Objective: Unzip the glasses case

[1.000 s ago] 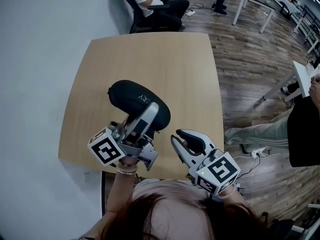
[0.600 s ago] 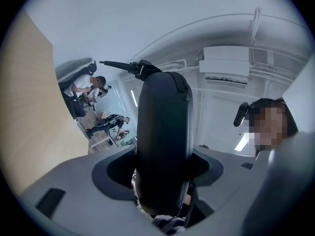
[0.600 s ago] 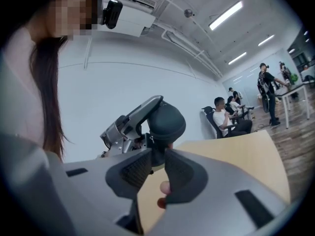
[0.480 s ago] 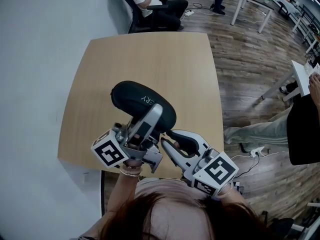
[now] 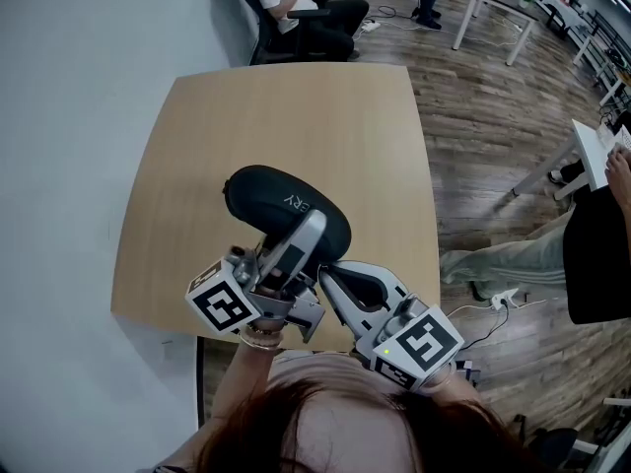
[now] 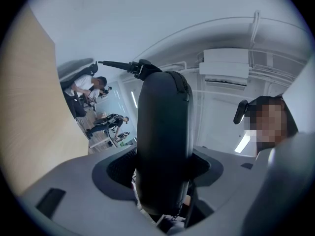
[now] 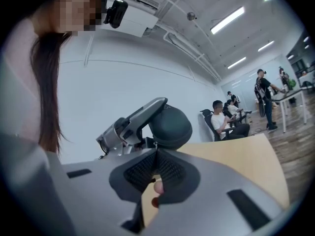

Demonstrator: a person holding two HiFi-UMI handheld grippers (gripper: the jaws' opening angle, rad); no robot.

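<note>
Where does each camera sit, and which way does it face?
Head view: on the head, facing down at light wooden table, black oval glasses case, left gripper, right gripper; hair shows.
Left gripper view: on it, facing ceilingward; jaws clamp the case.
Right gripper view: on it, facing across the table; jaws shut on zipper pull.
All show the case.

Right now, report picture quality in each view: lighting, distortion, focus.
Head view: even, soft light; the wide lens bows the table edges; case sharp. Left gripper view: strong fisheye with dark corners; the case is a backlit near-silhouette against the bright wall. Right gripper view: fisheye too; ceiling lights glare; near fingers soft; zip pull tiny and dim.
</note>
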